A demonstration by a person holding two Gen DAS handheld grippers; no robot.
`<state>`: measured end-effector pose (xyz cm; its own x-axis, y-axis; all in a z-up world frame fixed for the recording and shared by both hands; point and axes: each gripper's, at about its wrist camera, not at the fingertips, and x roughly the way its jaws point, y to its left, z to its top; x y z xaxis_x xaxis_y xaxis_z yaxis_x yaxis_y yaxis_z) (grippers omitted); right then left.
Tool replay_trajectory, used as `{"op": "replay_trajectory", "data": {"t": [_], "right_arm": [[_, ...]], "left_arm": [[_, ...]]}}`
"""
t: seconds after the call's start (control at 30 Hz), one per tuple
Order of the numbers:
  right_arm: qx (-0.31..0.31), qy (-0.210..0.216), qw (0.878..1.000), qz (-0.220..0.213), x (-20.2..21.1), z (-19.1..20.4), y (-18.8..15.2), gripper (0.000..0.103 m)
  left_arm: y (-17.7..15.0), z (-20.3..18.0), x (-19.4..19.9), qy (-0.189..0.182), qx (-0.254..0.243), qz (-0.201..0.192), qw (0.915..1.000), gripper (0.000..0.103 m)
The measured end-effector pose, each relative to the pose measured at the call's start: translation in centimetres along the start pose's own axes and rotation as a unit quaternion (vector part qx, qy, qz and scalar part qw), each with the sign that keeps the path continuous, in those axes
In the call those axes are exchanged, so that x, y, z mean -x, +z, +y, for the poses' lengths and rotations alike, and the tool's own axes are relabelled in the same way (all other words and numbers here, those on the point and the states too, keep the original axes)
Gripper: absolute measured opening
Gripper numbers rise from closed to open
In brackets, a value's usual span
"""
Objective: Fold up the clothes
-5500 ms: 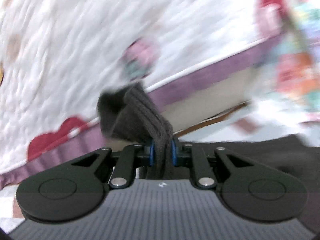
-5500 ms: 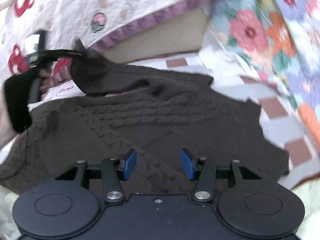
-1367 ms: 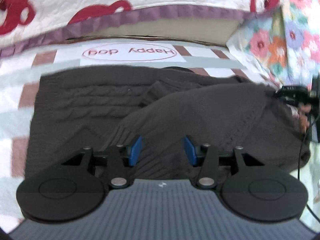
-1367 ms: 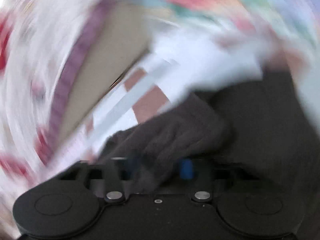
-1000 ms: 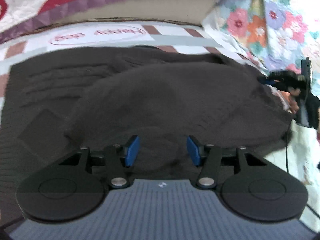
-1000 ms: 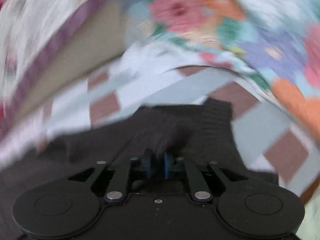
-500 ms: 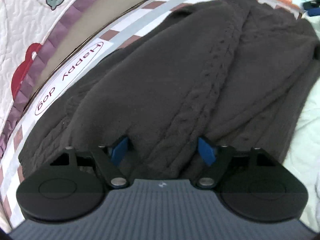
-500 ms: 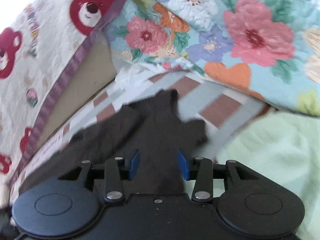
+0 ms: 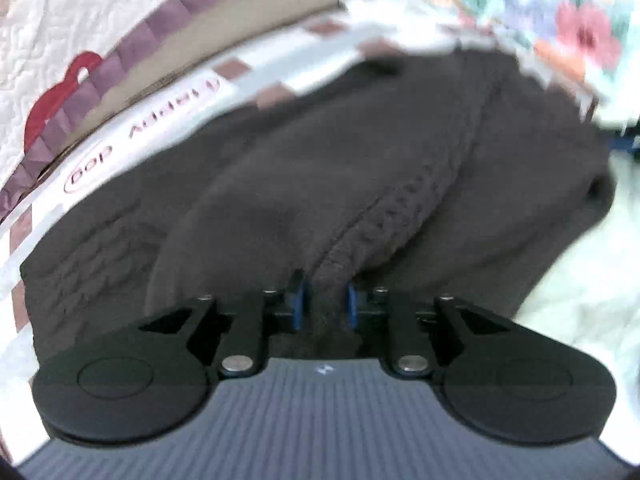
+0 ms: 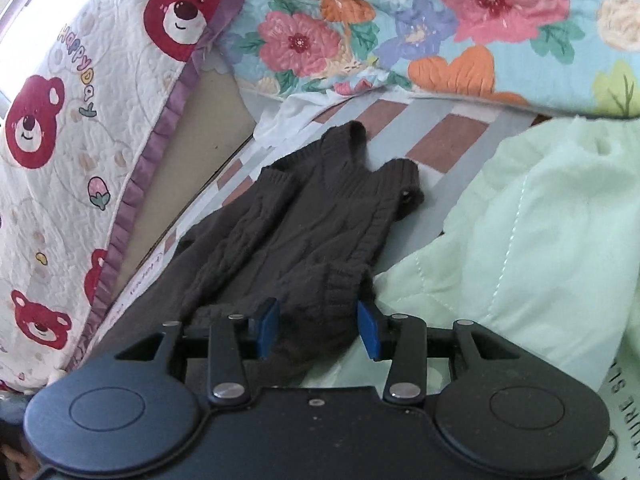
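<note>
A dark brown cable-knit sweater (image 9: 320,160) lies folded lengthwise on the checked bed sheet (image 9: 280,68). My left gripper (image 9: 325,304) points down at its near edge. Its jaws are closing, and the blue pads pinch a raised ridge of the knit between them. In the right wrist view the sweater (image 10: 312,232) stretches away from me, with its ribbed neck and shoulder at the far end. My right gripper (image 10: 318,328) stands open over the near end. The knit lies between and under its pads, and they do not press on it.
A white quilt with red bears (image 10: 80,120) rises along the left. A floral quilt (image 10: 440,20) is heaped at the far end. A pale green blanket (image 10: 540,220) borders the sweater on the right. The sheet's "Happy dog" label (image 9: 140,136) lies beyond the sweater.
The left jaws went from wide open to closed on a ridge of the sweater. The right jaws, pinching the knit a second ago, have opened and let it drop onto the bed.
</note>
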<state>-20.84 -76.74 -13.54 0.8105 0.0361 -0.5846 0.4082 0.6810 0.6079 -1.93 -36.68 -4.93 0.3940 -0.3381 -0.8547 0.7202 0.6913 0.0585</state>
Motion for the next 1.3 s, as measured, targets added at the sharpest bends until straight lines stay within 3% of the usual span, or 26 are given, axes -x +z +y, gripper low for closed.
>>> {"op": "replay_trajectory", "data": {"t": [0.13, 0.3, 0.4, 0.47, 0.57, 0.63, 0.73, 0.83, 1.0, 1.03, 1.07, 1.3], "right_arm": [[0.004, 0.003, 1.0, 0.013, 0.1, 0.2, -0.4, 0.05], [-0.027, 0.015, 0.999, 0.024, 0.8, -0.3, -1.1, 0.05], [-0.052, 0.039, 0.998, 0.026, 0.2, -0.4, -1.9, 0.05], [-0.063, 0.048, 0.997, 0.027, -0.5, -0.3, -2.2, 0.05], [-0.063, 0.028, 0.998, -0.005, -1.3, 0.1, -2.3, 0.051], [-0.07, 0.021, 0.997, -0.018, -1.9, 0.2, -2.1, 0.052], [-0.082, 0.017, 0.996, -0.02, -2.8, 0.0, -1.6, 0.054], [-0.089, 0.008, 0.996, -0.026, -3.5, -0.1, -1.2, 0.054], [-0.035, -0.028, 0.998, -0.035, -4.8, 1.3, -0.2, 0.054], [-0.024, -0.033, 0.998, -0.037, -5.1, 1.6, 0.1, 0.047], [-0.009, -0.025, 0.999, -0.039, -5.2, 1.9, 0.4, 0.025], [0.072, -0.022, 0.995, -0.063, -3.6, 4.5, 1.3, 0.025]], "left_arm": [[-0.6, -0.4, 0.9, -0.035, 0.012, 0.006, 0.9993, 0.037], [0.3, 0.7, 3.1, -0.109, 0.086, -0.03, 0.9899, 0.038], [2.1, 0.4, 2.9, -0.11, 0.103, -0.064, 0.9865, 0.039], [3.2, 0.4, 2.1, -0.08, 0.102, -0.076, 0.9886, 0.04], [4.4, 1.4, 0.1, -0.064, 0.135, -0.078, 0.9857, 0.041], [4.9, 0.7, -1.2, -0.081, 0.135, -0.057, 0.986, 0.041], [4.7, -1.8, -2.5, -0.073, 0.103, -0.045, 0.991, 0.046], [3.5, -2.7, -4.5, -0.045, 0.119, -0.006, 0.9919, 0.048], [2.3, -2.7, -5.0, -0.049, 0.149, 0.001, 0.9877, 0.048], [2.3, -2.6, -5.0, -0.05, 0.15, 0.004, 0.9874, 0.048], [2.2, -2.6, -5.1, -0.051, 0.152, 0.006, 0.9871, 0.048], [2.8, -2.4, -5.1, -0.055, 0.165, 0.024, 0.9845, 0.049]]}}
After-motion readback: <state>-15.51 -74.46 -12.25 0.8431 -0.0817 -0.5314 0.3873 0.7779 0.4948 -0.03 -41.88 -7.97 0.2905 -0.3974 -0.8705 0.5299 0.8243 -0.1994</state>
